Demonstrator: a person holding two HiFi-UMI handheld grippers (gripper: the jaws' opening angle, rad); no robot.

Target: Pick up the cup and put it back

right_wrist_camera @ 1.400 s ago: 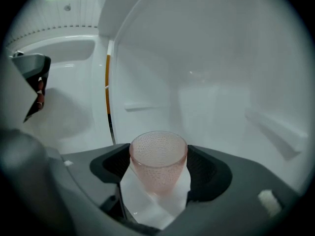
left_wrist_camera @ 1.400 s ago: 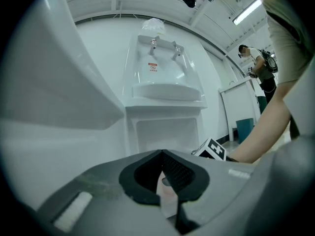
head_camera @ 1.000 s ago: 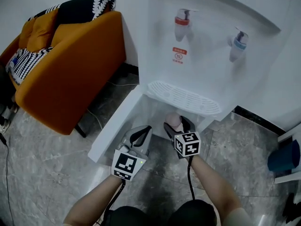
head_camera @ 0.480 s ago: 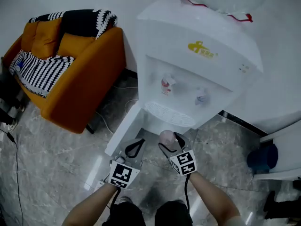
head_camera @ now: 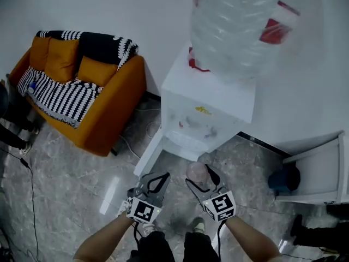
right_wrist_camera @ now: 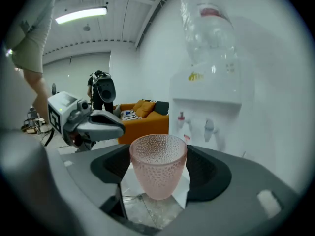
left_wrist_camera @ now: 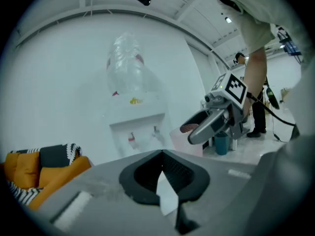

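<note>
A pink dimpled glass cup [right_wrist_camera: 158, 168] stands upright between the jaws of my right gripper [right_wrist_camera: 158, 181], which is shut on its sides. In the head view the cup [head_camera: 195, 172] and the right gripper [head_camera: 199, 177] are in the air in front of the white water dispenser [head_camera: 210, 105], above the floor. My left gripper [head_camera: 159, 175] hangs beside them to the left, with its tips together and nothing between them. The left gripper view shows its own jaws [left_wrist_camera: 161, 154] touching, and the cup [left_wrist_camera: 183, 137] off to the right.
A big clear water bottle [head_camera: 245, 26] sits on top of the dispenser, whose lower door [head_camera: 148, 153] stands open to the left. An orange sofa [head_camera: 82, 86] stands at the left. At the right are a blue bin [head_camera: 283, 178] and a white shelf [head_camera: 322, 165]. People stand in the background.
The view has pulled up and back from the dispenser. Both grippers, the right one still holding the cup, have come away from the dispenser's lower opening.
</note>
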